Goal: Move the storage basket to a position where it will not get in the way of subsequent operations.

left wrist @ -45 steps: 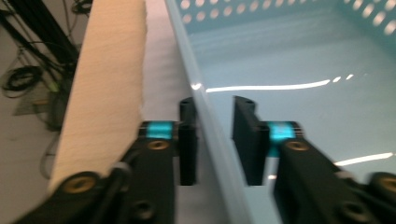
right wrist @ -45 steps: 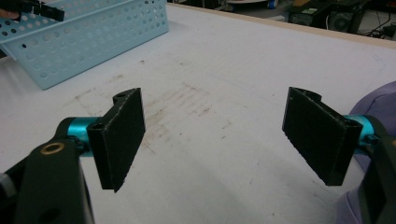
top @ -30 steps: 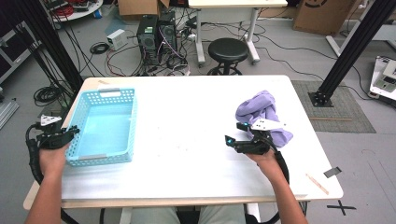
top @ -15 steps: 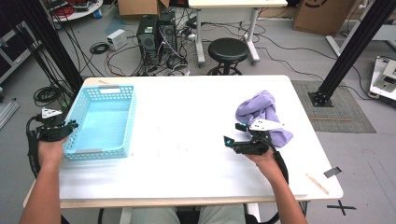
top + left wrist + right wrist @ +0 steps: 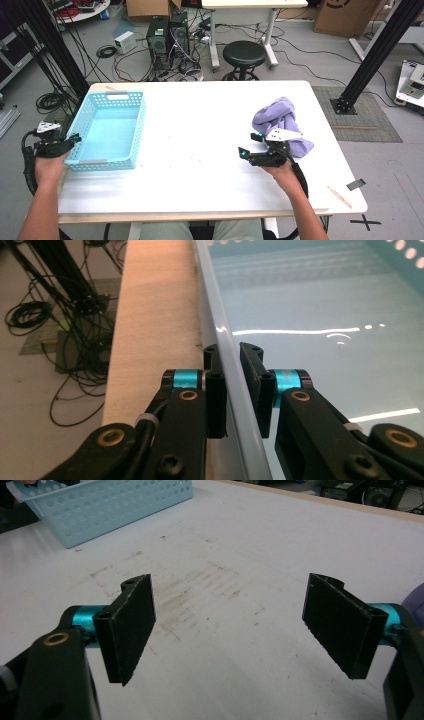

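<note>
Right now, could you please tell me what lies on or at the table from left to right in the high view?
Left gripper, closed on the basket's left rim → light blue perforated basket → right gripper, jaws open over the bare tabletop → crumpled lavender cloth → wooden stick near the table's right front corner.

1. The room is evenly bright from above; the white tabletop (image 5: 200, 130) shows only faint, soft shadows.
2. The high view is soft and slightly grainy, and lines bend a little toward its edges.
3. In the left gripper view, streaks of glare lie across the basket (image 5: 320, 315) floor, and its far end washes out pale and blurry.
4. In the right gripper view the tabletop stains are sharp; the far edge is blurred.
</note>
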A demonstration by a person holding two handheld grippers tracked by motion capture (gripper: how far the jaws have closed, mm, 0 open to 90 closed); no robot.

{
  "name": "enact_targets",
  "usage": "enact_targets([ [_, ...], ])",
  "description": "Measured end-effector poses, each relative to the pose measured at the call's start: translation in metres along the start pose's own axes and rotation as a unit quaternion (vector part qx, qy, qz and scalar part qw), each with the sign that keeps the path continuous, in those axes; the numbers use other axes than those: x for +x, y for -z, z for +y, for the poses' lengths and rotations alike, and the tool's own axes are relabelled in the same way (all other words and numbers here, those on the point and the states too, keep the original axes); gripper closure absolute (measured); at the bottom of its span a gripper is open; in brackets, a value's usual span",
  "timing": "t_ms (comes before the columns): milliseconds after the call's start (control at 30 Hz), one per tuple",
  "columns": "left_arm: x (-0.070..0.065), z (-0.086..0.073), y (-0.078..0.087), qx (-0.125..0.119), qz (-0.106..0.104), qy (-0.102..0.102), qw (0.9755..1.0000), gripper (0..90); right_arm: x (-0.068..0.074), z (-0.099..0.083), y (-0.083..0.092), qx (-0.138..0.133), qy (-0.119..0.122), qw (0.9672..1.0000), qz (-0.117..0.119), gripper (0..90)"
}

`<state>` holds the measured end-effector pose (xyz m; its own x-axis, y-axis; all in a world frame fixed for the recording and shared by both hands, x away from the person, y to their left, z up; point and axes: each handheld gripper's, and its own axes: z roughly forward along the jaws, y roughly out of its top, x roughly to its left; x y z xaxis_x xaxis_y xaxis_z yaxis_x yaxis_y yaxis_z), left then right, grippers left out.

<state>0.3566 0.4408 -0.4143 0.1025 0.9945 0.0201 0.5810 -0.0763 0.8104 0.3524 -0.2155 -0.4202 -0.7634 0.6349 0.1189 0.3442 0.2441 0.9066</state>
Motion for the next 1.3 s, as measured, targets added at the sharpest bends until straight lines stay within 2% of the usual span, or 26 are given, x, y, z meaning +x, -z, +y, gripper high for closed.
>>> enact_targets([
  [300, 0.003, 0.003, -0.004, 0.003, 0.003, 0.002, 1.0000, 81.2, -0.002, -0.001, 0.000, 0.001, -0.004, 1.0000, -0.002, 21.4],
  [500, 0.004, 0.003, -0.003, 0.004, 0.000, 0.011, 0.9999, 81.2, -0.001, 0.000, 0.002, 0.000, -0.003, 1.0000, -0.005, 21.4],
  [567, 0.003, 0.002, -0.002, 0.000, 0.005, 0.011, 0.9999, 80.1, -0.001, 0.000, 0.002, -0.001, -0.001, 1.0000, -0.007, 21.4],
  [667, 0.004, 0.001, 0.002, -0.018, 0.007, 0.019, 0.9996, 60.3, -0.002, 0.001, 0.004, -0.002, 0.000, 0.9999, -0.010, 21.4],
  [700, 0.005, -0.001, 0.004, -0.028, 0.008, 0.020, 0.9994, 59.4, -0.002, 0.001, 0.004, -0.003, 0.001, 0.9999, -0.011, 21.4],
  [767, 0.005, -0.002, 0.011, -0.048, 0.017, 0.029, 0.9983, 50.6, -0.002, 0.001, 0.004, -0.002, 0.004, 0.9999, -0.013, 21.4],
  [933, 0.001, -0.002, 0.029, -0.092, 0.003, 0.045, 0.9948, 47.5, -0.002, 0.001, 0.006, -0.002, 0.007, 0.9998, -0.019, 21.4],
  [1033, -0.006, -0.001, 0.042, -0.132, -0.018, 0.069, 0.9888, 44.2, -0.004, 0.001, 0.010, -0.002, 0.011, 0.9997, -0.024, 21.5],
  [1133, -0.017, 0.000, 0.054, -0.166, -0.030, 0.080, 0.9823, 32.9, -0.006, 0.002, 0.015, -0.006, 0.006, 0.9994, -0.034, 21.4],
  [1200, -0.025, 0.001, 0.060, -0.188, -0.042, 0.090, 0.9772, 26.4, -0.006, 0.001, 0.020, -0.006, 0.005, 0.9991, -0.042, 21.4],
  [1233, -0.032, 0.000, 0.065, -0.205, -0.063, 0.094, 0.9723, 24.8, -0.007, 0.001, 0.021, -0.006, 0.009, 0.9989, -0.046, 21.4],
  [1267, -0.035, 0.000, 0.067, -0.213, -0.075, 0.095, 0.9696, 22.2, -0.007, 0.000, 0.025, -0.002, 0.006, 0.9987, -0.051, 21.4],
  [1300, -0.041, 0.000, 0.069, -0.223, -0.093, 0.094, 0.9658, 21.2, -0.007, 0.000, 0.026, -0.004, 0.006, 0.9984, -0.056, 21.4],
])
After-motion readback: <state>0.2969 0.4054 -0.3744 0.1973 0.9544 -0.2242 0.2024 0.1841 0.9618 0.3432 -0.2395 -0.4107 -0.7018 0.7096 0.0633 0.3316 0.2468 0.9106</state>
